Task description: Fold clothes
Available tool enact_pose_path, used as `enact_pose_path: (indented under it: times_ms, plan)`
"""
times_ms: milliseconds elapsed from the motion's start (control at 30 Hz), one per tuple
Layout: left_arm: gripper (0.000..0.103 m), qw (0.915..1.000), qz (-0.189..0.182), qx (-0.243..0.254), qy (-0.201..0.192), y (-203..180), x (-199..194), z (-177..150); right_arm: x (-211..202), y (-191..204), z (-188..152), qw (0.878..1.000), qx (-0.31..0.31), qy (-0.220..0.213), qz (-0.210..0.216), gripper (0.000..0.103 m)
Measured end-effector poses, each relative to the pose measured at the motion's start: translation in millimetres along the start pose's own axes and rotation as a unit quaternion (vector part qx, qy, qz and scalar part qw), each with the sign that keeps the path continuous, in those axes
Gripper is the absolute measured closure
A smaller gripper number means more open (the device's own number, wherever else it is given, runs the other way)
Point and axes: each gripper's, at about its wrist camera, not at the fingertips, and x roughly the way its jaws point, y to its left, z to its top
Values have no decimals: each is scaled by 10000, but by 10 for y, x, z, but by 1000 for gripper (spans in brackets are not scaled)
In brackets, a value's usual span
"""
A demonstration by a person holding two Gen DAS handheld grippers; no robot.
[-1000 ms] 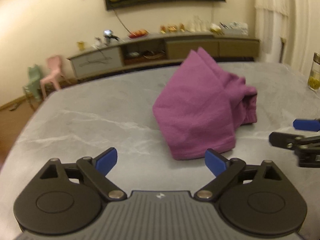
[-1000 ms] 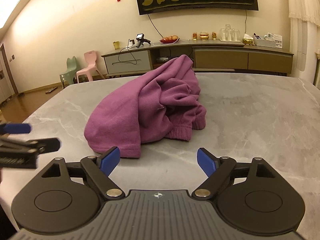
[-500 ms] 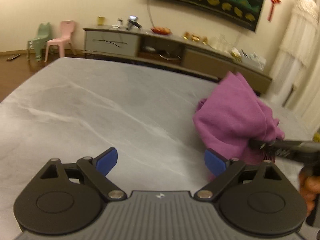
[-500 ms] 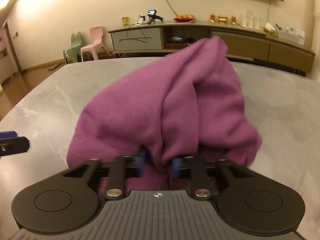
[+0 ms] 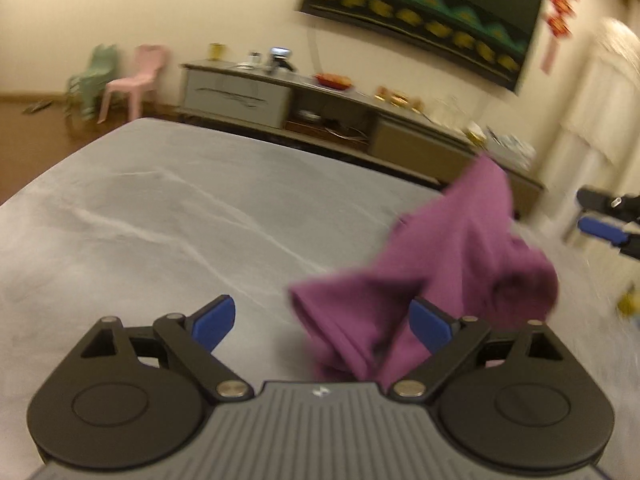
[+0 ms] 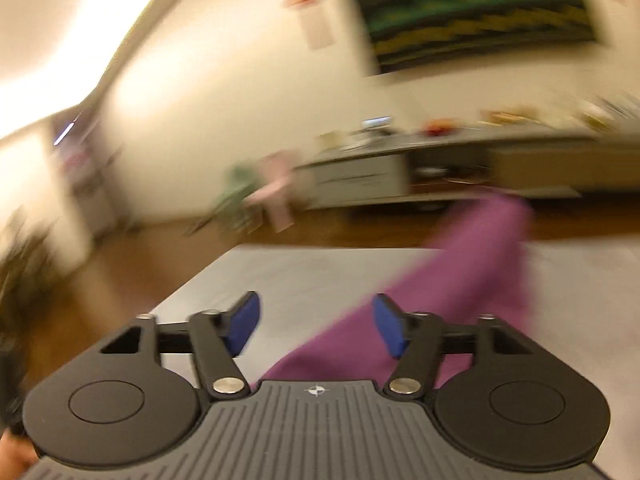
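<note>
Purple fleece garment [image 5: 460, 272] peaks on my grey marble bench [image 5: 160, 220]; only left view shows right tool [image 5: 604, 220] opening, left tool [image 5: 322, 320] spread empty.

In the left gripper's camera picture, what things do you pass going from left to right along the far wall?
Green chair → pink chair → long sideboard → red dish of fruit → cream curtain.

plain purple garment [image 5: 464, 264], grey marble-veined table [image 5: 168, 216] with white streaks, black grippers with blue pads [image 5: 212, 322], pink chair [image 5: 136, 76], green chair [image 5: 94, 76], dark wall hanging [image 5: 420, 12] with green and yellow zigzag pattern
</note>
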Motion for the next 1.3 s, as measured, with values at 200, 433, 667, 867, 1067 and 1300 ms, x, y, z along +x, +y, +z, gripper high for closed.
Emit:
enact_pose_path:
  times_ms: [200,433,667,867,1067,1300]
  plan:
    - [6,9949,-452,873,212,-430,241,-250,447,-549,-371,9937,-23,838,-740,24]
    - [89,9891,16,1415,395,-611,637,-388,526,-174,-195,9963,-112,846,-40,99]
    - [95,9913,1304,-40,169,133,579,144,-352,13,160,9871,442,-222,1522,103]
    - [44,9964,633,566,-12,-340,139,-10,308,-386,-201,9916,828,958,-270,96]
    - [22,9862,-378,1609,126,-1144,23,-244,431,-535,-378,9843,1327,1088,-414,9]
    - [53,9791,-103,1912,681,-1610,571,-357,506,-505,-423,9809,1551,1126,-341,10]
